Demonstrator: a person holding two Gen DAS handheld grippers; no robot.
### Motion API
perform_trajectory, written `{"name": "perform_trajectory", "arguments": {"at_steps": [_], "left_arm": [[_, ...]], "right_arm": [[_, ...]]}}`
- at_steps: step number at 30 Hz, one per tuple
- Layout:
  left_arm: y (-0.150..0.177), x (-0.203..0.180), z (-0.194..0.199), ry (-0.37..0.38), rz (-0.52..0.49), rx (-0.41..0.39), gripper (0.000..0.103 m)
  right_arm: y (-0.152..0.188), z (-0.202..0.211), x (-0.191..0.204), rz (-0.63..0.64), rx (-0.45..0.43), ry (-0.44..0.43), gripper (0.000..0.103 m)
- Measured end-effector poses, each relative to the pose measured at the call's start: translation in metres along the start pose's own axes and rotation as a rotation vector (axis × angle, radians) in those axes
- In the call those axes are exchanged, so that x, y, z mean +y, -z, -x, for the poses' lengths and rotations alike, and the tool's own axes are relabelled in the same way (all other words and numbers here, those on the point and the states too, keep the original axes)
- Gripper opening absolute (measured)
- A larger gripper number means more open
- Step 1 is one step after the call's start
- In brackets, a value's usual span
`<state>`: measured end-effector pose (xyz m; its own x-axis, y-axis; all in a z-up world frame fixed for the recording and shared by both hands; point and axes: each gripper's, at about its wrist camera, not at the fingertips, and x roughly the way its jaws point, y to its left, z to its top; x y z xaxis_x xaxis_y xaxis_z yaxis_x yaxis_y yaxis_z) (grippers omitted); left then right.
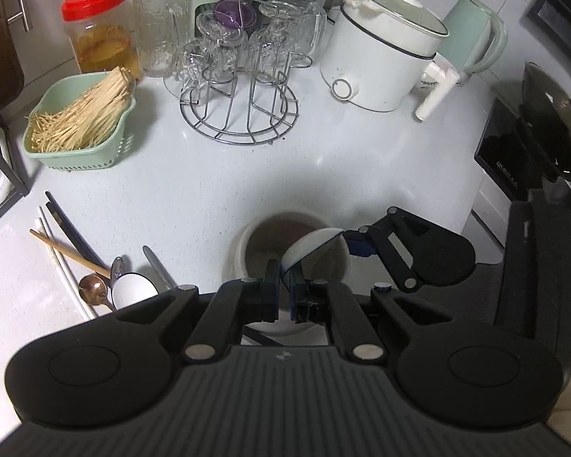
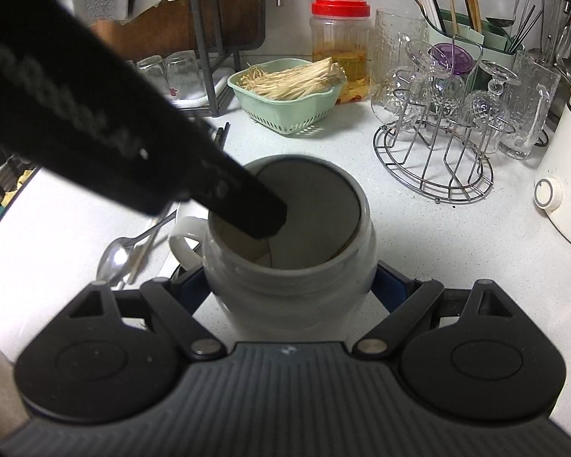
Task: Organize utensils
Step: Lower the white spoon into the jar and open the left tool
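The left gripper (image 1: 284, 293) was clamped tight on a white spoon (image 1: 308, 247), its bowl poised over the mouth of the white jar (image 1: 243, 243). The right gripper (image 2: 291, 289) gripped that jar by its sides. More spoons (image 1: 95, 289) and chopsticks (image 1: 63, 228) lay on the counter (image 1: 194, 175) just beside it

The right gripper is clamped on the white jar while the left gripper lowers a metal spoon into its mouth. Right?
Not quite. The left gripper holds a white ceramic spoon, not a metal one, as the left wrist view shows. The right gripper does clamp the white jar.
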<state>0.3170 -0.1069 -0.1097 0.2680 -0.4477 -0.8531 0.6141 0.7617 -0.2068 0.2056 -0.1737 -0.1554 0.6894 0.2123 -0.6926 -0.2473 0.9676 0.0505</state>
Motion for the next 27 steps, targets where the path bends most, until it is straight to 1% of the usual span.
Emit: {"name": "perform_trajectory", "arguments": {"at_steps": [8, 11, 13, 15, 22, 27], "left_arm": [[-0.004, 0.006, -0.001, 0.022, 0.038, 0.014, 0.006], [-0.004, 0.004, 0.002, 0.012, 0.027, 0.013, 0.008], [-0.005, 0.004, 0.007, -0.001, 0.044, -0.012, 0.015], [-0.005, 0.006, 0.014, 0.011, 0.062, -0.035, 0.019], [-0.002, 0.01, 0.042, -0.006, 0.094, -0.129, 0.019], [0.006, 0.017, 0.067, -0.028, 0.132, -0.206, 0.02]], "right_arm": [[0.001, 0.001, -0.001, -0.002, -0.005, -0.002, 0.091], [0.001, 0.001, 0.0, -0.001, -0.005, -0.001, 0.091], [0.001, 0.001, 0.0, -0.001, -0.005, -0.001, 0.091], [0.0, 0.001, 0.0, 0.0, -0.003, -0.001, 0.091], [0.0, 0.001, 0.002, -0.005, 0.0, 0.005, 0.091], [-0.001, 0.001, 0.002, -0.011, 0.002, 0.013, 0.091]]}}
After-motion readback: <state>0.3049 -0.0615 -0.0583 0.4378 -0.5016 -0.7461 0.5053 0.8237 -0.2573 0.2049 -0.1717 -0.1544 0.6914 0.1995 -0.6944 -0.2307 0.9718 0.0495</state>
